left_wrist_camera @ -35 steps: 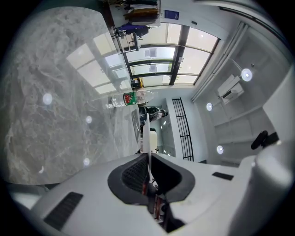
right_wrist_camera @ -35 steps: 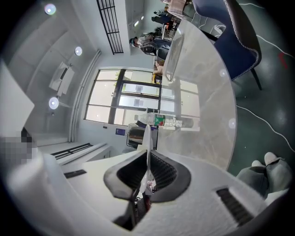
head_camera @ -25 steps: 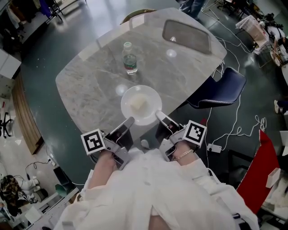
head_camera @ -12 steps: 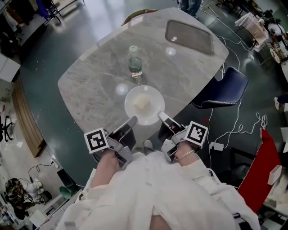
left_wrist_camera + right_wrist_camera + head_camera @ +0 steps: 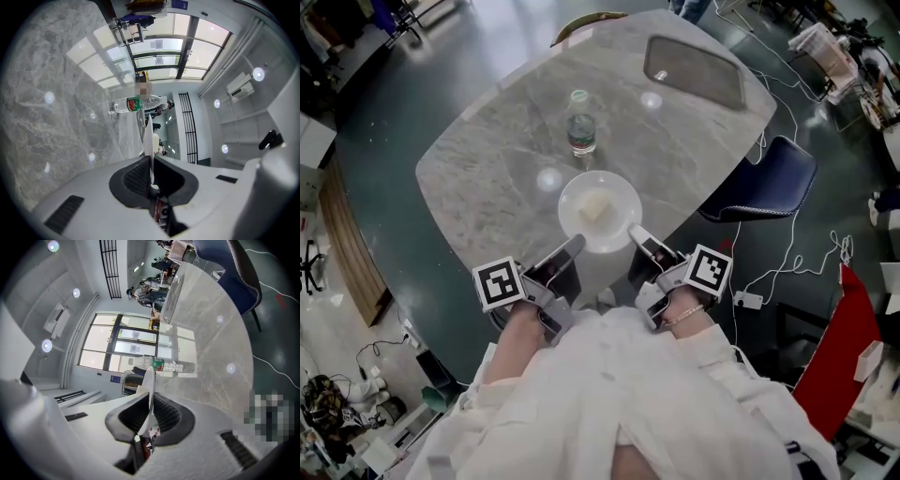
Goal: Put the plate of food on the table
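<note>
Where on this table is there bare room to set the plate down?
Bare marble lies left of the bottle and plate, out to the table edge, and between bottle and dark tray. Tightest straight beyond the plate, by the bottle.

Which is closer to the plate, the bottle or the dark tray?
The water bottle with the green label, upright just beyond the plate. The dark tray lies at the far edge.

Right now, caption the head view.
Left hand-held gripper and right hand-held gripper clamp the plate of food at the table edge.
</note>
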`<act>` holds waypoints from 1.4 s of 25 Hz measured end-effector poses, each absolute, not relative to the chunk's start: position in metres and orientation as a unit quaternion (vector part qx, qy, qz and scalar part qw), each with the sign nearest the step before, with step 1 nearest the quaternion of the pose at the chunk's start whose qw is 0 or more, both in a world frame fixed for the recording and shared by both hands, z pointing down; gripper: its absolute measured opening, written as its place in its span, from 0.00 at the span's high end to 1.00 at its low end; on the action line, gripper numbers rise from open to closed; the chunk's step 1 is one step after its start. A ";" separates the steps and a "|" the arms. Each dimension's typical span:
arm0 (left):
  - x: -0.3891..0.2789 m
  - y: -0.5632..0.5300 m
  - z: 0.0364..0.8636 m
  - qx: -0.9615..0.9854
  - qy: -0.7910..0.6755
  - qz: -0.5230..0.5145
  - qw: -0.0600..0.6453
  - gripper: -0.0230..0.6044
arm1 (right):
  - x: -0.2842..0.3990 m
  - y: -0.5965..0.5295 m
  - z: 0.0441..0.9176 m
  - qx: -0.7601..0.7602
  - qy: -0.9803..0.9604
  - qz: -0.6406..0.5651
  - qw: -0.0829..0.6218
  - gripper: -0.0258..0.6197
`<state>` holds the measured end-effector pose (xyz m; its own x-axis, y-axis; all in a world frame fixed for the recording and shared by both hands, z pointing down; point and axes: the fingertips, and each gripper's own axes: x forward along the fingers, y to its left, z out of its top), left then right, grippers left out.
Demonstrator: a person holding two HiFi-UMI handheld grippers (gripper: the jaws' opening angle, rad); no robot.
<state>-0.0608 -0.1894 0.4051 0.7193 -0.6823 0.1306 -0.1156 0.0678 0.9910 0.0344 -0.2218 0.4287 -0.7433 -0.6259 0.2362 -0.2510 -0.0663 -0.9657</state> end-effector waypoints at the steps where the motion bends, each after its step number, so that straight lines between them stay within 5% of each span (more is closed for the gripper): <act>1: -0.061 -0.190 0.406 0.647 -0.307 -0.214 0.664 0.92 | 0.034 -0.222 0.430 -0.329 0.667 -0.653 0.143 0.94; 35: -0.089 -0.244 0.473 0.605 -0.332 -0.158 0.706 0.92 | 0.006 -0.272 0.499 -0.350 0.629 -0.690 0.078 0.94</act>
